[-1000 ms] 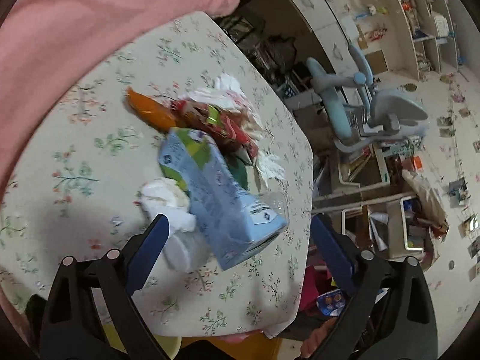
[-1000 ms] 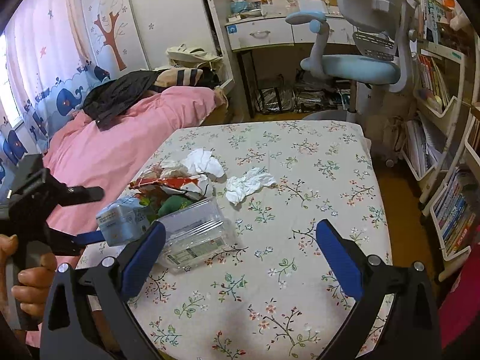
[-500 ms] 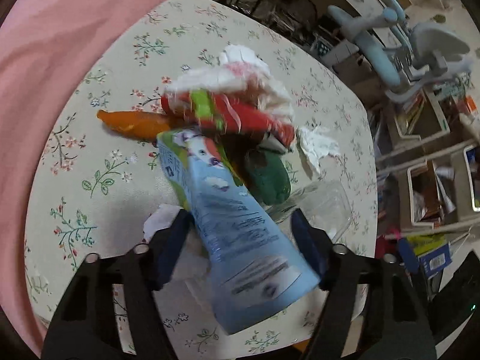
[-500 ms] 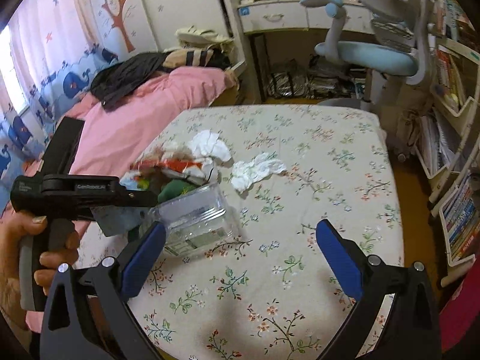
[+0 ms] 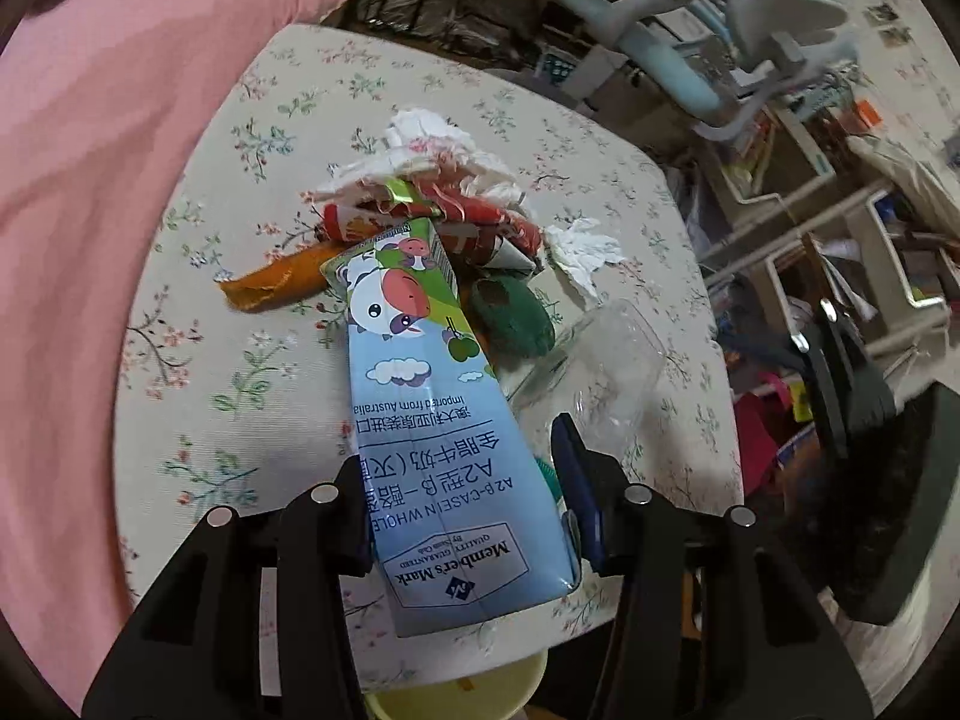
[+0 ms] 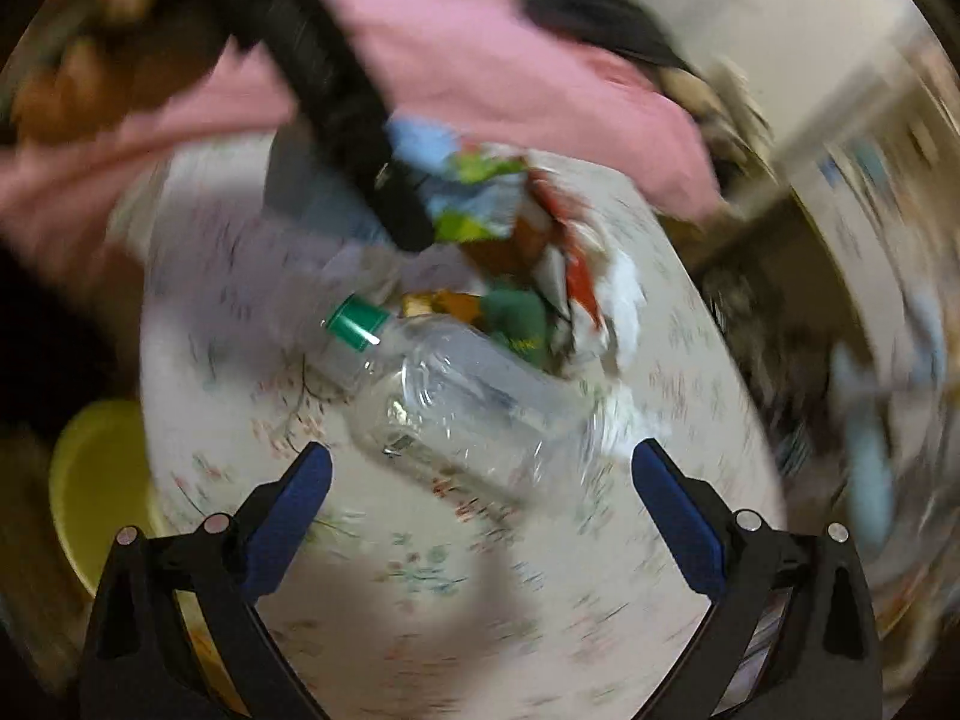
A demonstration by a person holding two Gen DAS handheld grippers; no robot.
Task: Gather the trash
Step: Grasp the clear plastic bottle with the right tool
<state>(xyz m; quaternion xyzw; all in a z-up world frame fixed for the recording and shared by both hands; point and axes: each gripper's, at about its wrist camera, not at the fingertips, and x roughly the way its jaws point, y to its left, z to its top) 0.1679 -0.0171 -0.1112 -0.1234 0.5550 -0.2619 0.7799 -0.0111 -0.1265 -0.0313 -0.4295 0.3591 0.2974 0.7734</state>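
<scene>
My left gripper [image 5: 465,492] is shut on a blue milk carton [image 5: 432,420] and holds it above the floral table [image 5: 198,324]. Behind the carton lies a trash pile: an orange wrapper [image 5: 276,282], a red wrapper [image 5: 474,216], crumpled white tissues [image 5: 432,138], a green object [image 5: 510,318] and a clear plastic bottle [image 5: 594,360]. My right gripper [image 6: 480,492] is open just in front of the clear bottle [image 6: 456,402], which has a green cap [image 6: 354,321]. The right wrist view is blurred; the carton [image 6: 474,198] and the left gripper body [image 6: 348,120] show at its top.
A yellow bin [image 6: 96,480] stands below the table edge; it also shows in the left wrist view [image 5: 456,690]. A pink blanket [image 5: 102,120] lies to the left. A blue desk chair [image 5: 720,60] and shelves [image 5: 840,210] stand beyond the table.
My left gripper has closed on the milk carton and lifted it. My right gripper has swung fast toward the clear bottle at the table's near edge.
</scene>
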